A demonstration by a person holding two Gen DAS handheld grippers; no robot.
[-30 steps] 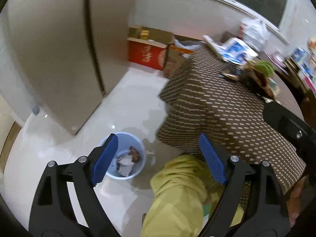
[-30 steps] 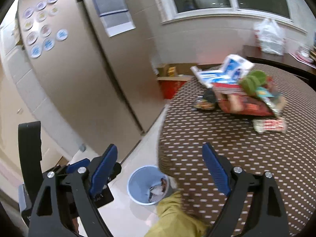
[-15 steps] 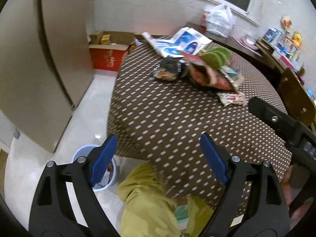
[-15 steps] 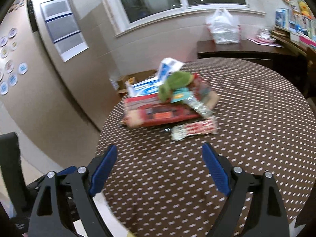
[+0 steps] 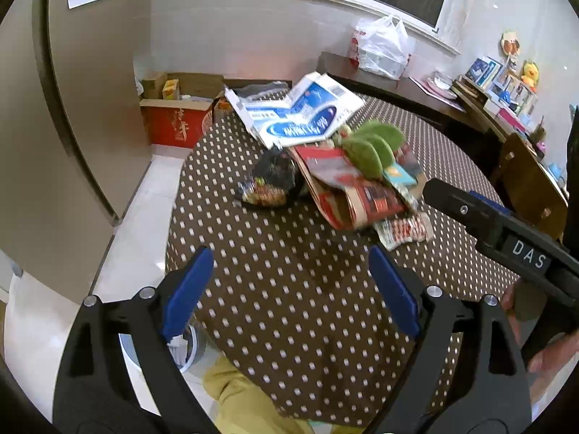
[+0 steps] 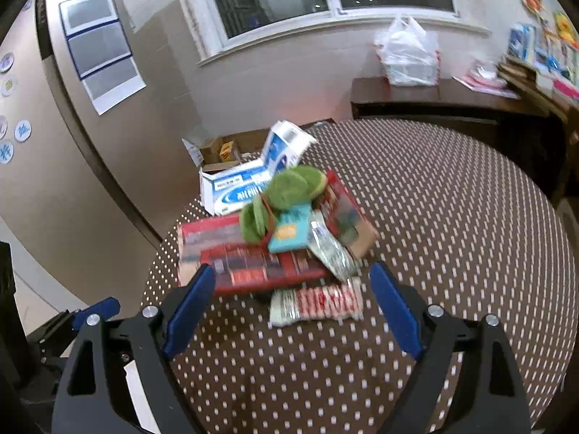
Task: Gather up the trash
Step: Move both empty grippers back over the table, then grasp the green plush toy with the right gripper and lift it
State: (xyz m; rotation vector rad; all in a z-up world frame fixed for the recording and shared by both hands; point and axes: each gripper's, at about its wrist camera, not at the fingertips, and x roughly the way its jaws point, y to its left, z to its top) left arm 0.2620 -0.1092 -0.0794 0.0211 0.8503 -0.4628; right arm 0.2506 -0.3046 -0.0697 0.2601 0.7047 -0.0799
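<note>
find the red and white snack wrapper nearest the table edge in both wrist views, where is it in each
Left wrist view: the red and white snack wrapper lies right of centre, at the near right end of the trash pile.
Right wrist view: it lies at centre, the pile's nearest piece, framed between the right gripper and its open fingers.
Shared landmark: the green fuzzy thing on top of the pile.

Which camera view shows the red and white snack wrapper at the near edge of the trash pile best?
The right wrist view: the red and white snack wrapper lies whole between the open fingers. In the left wrist view it is farther off, blurred, beside the right gripper's finger.
</note>
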